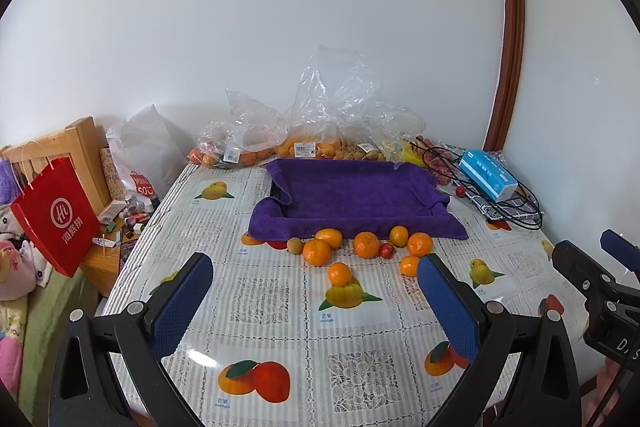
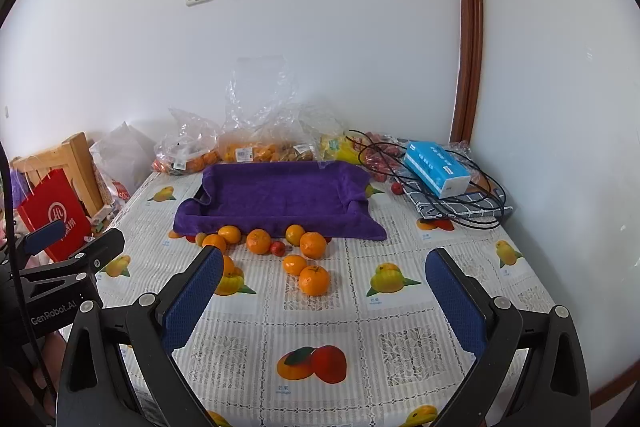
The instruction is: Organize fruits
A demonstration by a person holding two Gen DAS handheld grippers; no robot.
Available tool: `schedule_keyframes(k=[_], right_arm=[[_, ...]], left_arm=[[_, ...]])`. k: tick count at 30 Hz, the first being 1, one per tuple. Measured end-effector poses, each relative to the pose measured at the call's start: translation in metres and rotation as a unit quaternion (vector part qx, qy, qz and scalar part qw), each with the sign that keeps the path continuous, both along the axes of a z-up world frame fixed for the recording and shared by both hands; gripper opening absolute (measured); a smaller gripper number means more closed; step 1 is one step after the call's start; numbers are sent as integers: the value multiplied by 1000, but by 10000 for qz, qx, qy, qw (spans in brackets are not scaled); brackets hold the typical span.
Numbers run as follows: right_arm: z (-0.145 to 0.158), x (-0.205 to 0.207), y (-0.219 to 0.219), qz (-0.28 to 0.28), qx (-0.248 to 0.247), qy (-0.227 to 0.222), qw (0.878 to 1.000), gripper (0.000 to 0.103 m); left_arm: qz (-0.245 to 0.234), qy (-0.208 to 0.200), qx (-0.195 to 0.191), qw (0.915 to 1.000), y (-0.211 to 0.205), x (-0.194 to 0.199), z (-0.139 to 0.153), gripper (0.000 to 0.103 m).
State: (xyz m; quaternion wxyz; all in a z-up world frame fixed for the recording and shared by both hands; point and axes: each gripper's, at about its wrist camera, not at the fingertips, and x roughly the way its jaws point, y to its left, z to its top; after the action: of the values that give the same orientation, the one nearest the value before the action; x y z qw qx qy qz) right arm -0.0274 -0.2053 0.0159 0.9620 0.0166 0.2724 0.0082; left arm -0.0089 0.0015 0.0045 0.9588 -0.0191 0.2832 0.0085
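Note:
Several loose oranges lie on the fruit-print tablecloth just in front of a tray draped in a purple towel. A small red fruit and a small brownish fruit lie among them. One orange sits nearest my left gripper; another sits nearest my right gripper. My left gripper is open and empty, above the table short of the fruit. My right gripper is open and empty, beside it on the right.
Clear plastic bags of fruit stand against the back wall. A blue tissue box, black cables and a folded cloth lie at the back right. A red paper bag and a wooden stand sit left of the table.

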Motion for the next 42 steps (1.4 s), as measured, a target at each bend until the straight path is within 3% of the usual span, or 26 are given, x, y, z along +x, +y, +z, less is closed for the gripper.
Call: schedule_keyframes(k=[42], right_arm=[[2, 0, -1, 18, 80, -56, 10000, 100]], left_arm=[[-38, -38, 6, 10000, -4, -3, 3, 102]])
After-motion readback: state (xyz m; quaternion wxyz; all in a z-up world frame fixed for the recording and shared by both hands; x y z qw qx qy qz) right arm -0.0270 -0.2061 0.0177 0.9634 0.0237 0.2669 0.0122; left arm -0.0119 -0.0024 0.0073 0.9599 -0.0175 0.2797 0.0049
